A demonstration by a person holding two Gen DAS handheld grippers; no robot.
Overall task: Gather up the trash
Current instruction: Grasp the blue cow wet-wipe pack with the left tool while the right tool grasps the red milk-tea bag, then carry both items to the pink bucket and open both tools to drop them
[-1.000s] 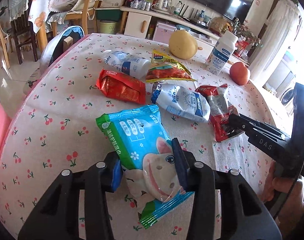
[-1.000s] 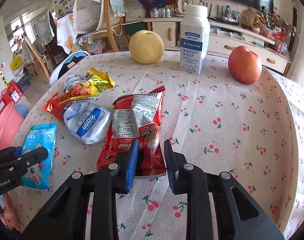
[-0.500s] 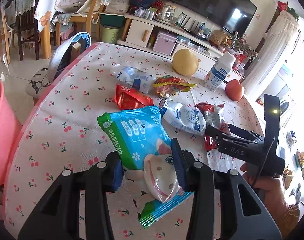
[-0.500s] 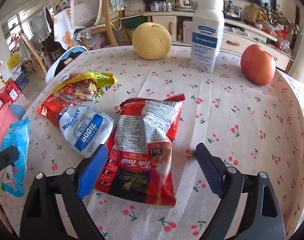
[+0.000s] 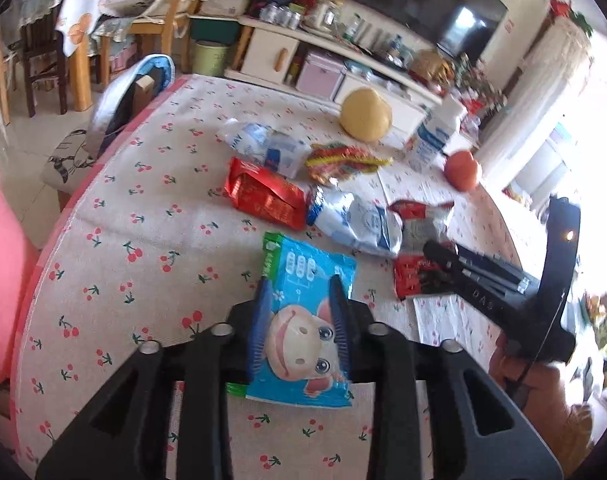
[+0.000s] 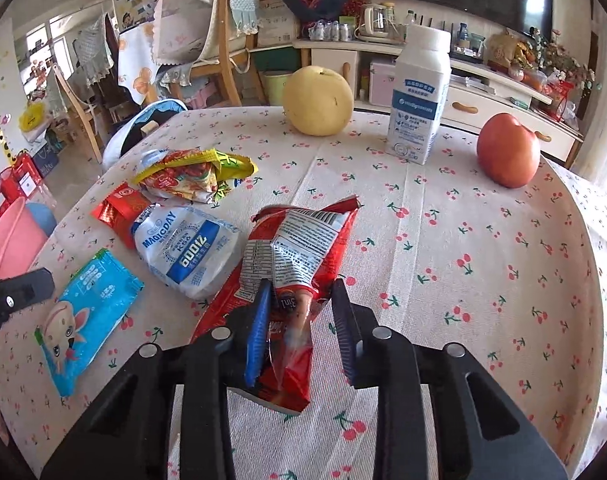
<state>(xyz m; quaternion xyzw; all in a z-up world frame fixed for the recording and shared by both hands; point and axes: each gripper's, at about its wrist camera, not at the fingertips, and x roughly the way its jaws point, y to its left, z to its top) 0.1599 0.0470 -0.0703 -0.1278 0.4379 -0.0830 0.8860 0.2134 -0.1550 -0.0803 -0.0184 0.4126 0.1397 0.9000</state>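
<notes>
My left gripper (image 5: 299, 316) is shut on a blue wipes packet with a cartoon face (image 5: 303, 316) and holds it above the cherry-print tablecloth (image 5: 143, 240); the packet also shows in the right wrist view (image 6: 87, 316). My right gripper (image 6: 299, 324) is closed around a red snack wrapper (image 6: 299, 256), whose near end is pinched and lifted between the pads. On the table lie a white and blue bag (image 6: 187, 248), a small red wrapper (image 5: 263, 196), a yellow and red wrapper (image 6: 191, 172) and a clear plastic wrapper (image 5: 259, 144).
A pink bin (image 5: 3, 288) stands left of the table, also visible in the right wrist view (image 6: 11, 240). A yellow pear (image 6: 317, 102), a white milk bottle (image 6: 417, 96) and a red apple (image 6: 507, 150) stand at the far side. Chairs and a cabinet lie beyond.
The left gripper has lifted and turned with the blue packet. The right gripper opened wide half a second ago and has closed again on the red wrapper, raising its near end.
</notes>
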